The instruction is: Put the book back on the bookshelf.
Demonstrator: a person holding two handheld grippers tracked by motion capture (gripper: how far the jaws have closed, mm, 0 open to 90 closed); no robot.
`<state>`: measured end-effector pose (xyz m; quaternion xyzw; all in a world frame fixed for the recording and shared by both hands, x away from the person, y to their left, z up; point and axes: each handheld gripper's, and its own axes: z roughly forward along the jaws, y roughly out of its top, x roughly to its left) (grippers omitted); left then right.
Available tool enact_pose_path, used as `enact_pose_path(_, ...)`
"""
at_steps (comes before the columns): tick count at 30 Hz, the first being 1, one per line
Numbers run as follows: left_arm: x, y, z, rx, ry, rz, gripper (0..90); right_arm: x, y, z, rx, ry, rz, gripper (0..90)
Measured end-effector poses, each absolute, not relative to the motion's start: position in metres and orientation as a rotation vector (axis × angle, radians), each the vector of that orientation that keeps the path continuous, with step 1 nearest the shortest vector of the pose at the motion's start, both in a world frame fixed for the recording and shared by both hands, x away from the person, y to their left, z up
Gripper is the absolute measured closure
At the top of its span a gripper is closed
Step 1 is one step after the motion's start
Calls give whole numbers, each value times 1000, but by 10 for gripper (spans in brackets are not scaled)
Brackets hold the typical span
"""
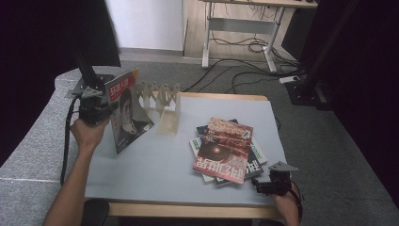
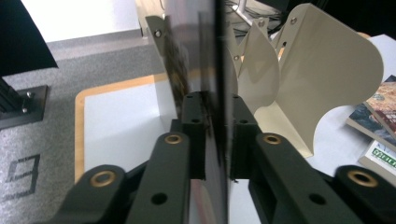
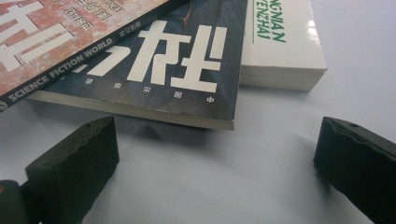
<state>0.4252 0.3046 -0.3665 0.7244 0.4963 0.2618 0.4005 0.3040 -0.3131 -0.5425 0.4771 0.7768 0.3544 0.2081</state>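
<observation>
My left gripper (image 1: 109, 107) is raised over the table's left side, shut on a magazine (image 1: 128, 113) with a portrait cover that stands on edge and tilted. In the left gripper view the magazine (image 2: 218, 70) runs edge-on between the pressed pads of that gripper (image 2: 215, 119). Just right of it stands a beige book rack (image 1: 162, 101) with several dividers (image 2: 327, 79). A stack of books (image 1: 226, 148) lies flat at the centre right, a red magazine on top. My right gripper (image 1: 258, 186) rests low near the front right, open (image 3: 217, 172), facing the stack's dark book (image 3: 173, 60) with nothing between its jaws.
The grey table top (image 1: 155, 174) has a wooden rim. A white book (image 3: 280, 42) lies lowest in the stack. Beyond the table are grey carpet, cables and a desk frame (image 1: 240, 28). A black stand (image 1: 87, 61) rises at the left.
</observation>
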Motion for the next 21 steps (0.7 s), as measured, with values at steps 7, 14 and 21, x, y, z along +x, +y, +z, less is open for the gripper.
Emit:
enact_pose_path(7, 423, 308, -369, 1808, 1294, 664, 863, 304, -313, -543, 1328, 2161, 986, 0)
enact_pose_path(14, 419, 311, -363, 1726, 1280, 696, 867, 304, -313, -543, 1328, 2162, 986, 0)
enact_pose_path(21, 419, 305, -359, 1678, 1250, 749, 868, 304, -313, -543, 1328, 2161, 986, 0)
